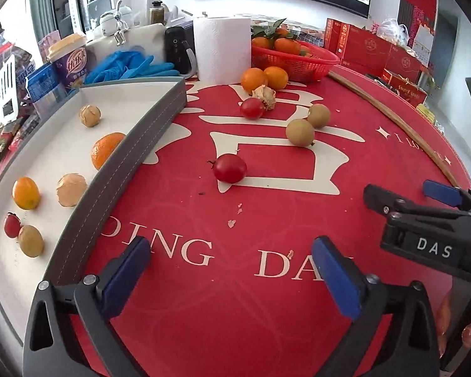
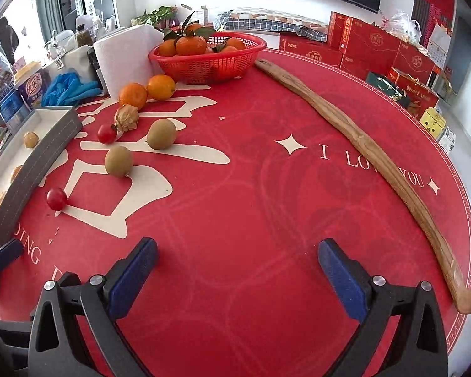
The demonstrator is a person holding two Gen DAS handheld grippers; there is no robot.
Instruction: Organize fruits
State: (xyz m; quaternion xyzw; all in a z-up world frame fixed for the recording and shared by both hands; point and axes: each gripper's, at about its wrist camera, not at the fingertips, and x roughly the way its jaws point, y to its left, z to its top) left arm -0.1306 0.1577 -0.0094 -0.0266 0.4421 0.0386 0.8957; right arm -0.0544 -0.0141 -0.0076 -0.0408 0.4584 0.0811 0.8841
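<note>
Both claws are hovering spread and empty over the red bench point(image 2: 251, 220); the left claw point(image 1: 232, 270) is sitting just right of the tray point(image 1: 160, 116), and the right claw point(image 2: 237, 267) is hanging further right, well apart from the tray; the tray is holding a tangerine point(image 1: 105, 149), a small orange fruit point(image 1: 25, 193), two pale husked fruits point(image 1: 90, 115) point(image 1: 71, 189), a small tomato point(image 1: 11, 225) and a green-brown fruit point(image 1: 31, 241) touching it; right of the tray, loose on the bench, a tomato point(image 1: 230, 168) is lying nearest, two kiwis point(image 1: 300, 132) point(image 1: 318, 115) are sitting beyond it, and a second tomato point(image 1: 251, 108) is resting against a husked fruit point(image 1: 264, 95); two oranges point(image 1: 253, 79) point(image 1: 276, 77) are sitting beside a red basket point(image 1: 298, 62) of tangerines; a wooden back scratcher point(image 2: 376, 163) is lying far right of the tray.
</note>
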